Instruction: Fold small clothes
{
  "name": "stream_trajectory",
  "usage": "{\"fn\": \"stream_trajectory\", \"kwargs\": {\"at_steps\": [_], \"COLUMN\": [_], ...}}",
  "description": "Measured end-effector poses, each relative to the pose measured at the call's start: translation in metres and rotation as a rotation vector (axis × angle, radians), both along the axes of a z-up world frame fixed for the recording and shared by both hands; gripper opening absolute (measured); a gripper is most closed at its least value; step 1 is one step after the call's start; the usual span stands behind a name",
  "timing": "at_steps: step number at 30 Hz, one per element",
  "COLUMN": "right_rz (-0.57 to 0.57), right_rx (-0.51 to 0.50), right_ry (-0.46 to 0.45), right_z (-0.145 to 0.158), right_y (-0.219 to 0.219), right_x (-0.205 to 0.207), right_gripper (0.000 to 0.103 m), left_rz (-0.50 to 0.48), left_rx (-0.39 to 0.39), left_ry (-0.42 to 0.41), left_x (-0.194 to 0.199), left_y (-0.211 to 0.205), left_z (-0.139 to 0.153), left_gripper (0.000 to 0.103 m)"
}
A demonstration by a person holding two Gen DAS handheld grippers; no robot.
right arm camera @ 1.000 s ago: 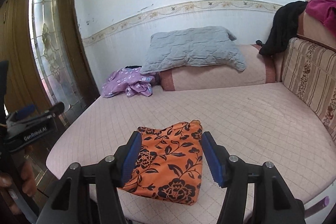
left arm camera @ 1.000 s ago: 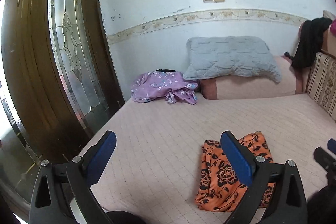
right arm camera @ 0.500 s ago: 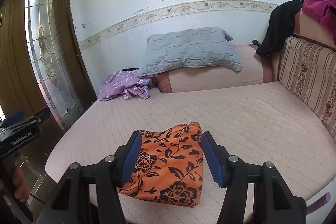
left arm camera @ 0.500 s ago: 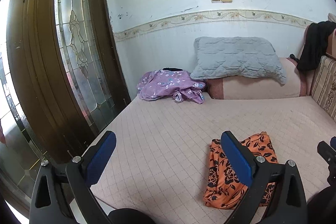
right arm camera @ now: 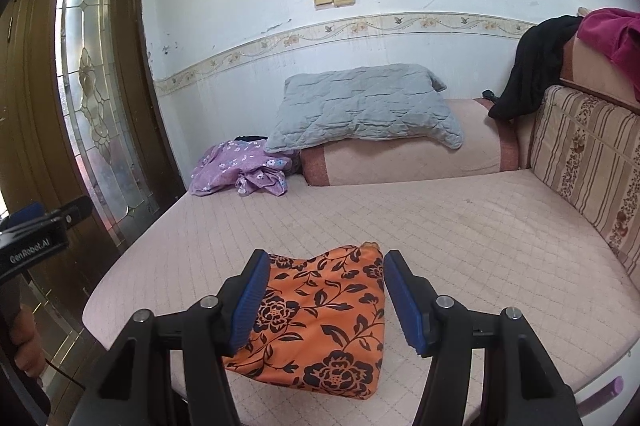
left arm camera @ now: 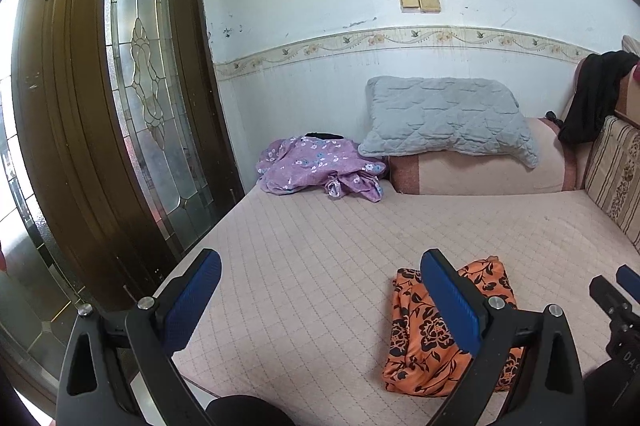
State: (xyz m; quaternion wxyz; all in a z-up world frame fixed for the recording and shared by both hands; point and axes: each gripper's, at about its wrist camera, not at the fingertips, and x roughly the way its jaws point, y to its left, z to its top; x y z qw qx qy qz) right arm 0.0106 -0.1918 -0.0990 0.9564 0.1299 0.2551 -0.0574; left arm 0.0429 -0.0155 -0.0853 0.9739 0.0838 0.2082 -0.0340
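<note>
A folded orange garment with black flowers lies near the front edge of the pink quilted bed; it also shows in the left wrist view. My right gripper is open and empty, hovering just above and in front of it. My left gripper is wide open and empty, to the left of the garment. A crumpled purple floral garment lies at the bed's far left, also in the right wrist view.
A grey pillow rests on a pink bolster against the back wall. A striped cushion lines the right side with dark and magenta clothes draped above. A wooden glass door stands left.
Both grippers have drawn back slightly and the left view has turned right. The orange garment lies still on the bed. Both stay open.
</note>
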Motion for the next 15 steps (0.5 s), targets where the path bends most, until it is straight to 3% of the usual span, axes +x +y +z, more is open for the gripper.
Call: {"fn": "stream_trajectory", "kwargs": {"at_steps": [11,15], "right_rz": [0.011,0.005], "right_rx": [-0.010,-0.005], "right_ry": [0.001,0.009], "right_z": [-0.0006,-0.0039], "right_y": [-0.0008,-0.0038], "right_x": [0.0029,0.0062], "right_gripper": [0.063,0.063], "left_rz": [-0.030,0.012], "left_rx": [-0.026,-0.009], "left_ry": [-0.025,-0.061], "left_x": [-0.0042,-0.0002], "left_y": [0.0008,-0.0015], "left_z": [0.0089,0.0064], "left_gripper": [0.100,0.100]}}
